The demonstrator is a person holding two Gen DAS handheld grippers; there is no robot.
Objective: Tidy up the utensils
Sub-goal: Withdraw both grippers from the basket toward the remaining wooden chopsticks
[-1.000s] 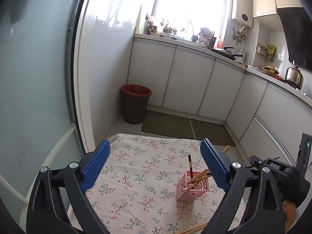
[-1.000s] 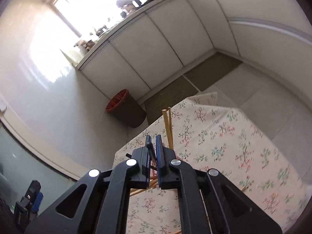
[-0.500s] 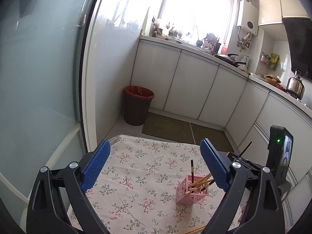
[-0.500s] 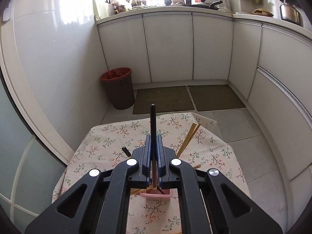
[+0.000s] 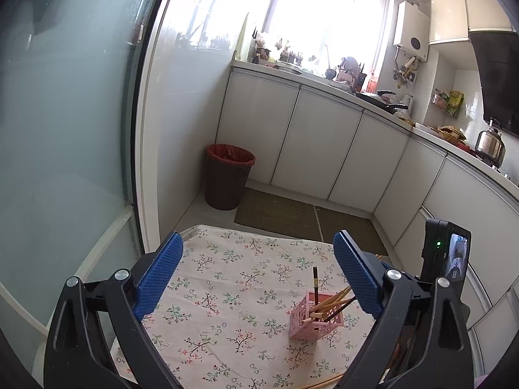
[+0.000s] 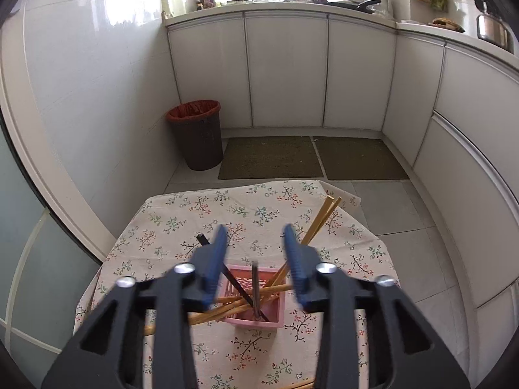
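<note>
Floral-clothed tabletop (image 6: 181, 227) is seen in a white kitchen. Right claw (image 6: 254, 243), opening, nothing gripped, hangs above pink basket (image 6: 275, 319) at six o'clock; light, stiff, slippery chopsticks (image 6: 319, 223) (best pinched mid-shaft). Left claw (image 5: 258, 275) is held wide.

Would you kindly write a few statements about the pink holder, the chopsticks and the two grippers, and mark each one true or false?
1. The pink holder stands on the floral tablecloth. True.
2. The right gripper is clamped on a dark chopstick. False: its jaws are opening, and the dark chopstick stands free in the holder, no pad pressing it.
3. The left gripper holds nothing. True: its jaws stand wide apart over the cloth.
4. Every chopstick is already in the holder. False: a bamboo chopstick lies on the cloth near the table's front edge.
5. The bin on the floor is lined in blue. False: its liner is red.
</note>
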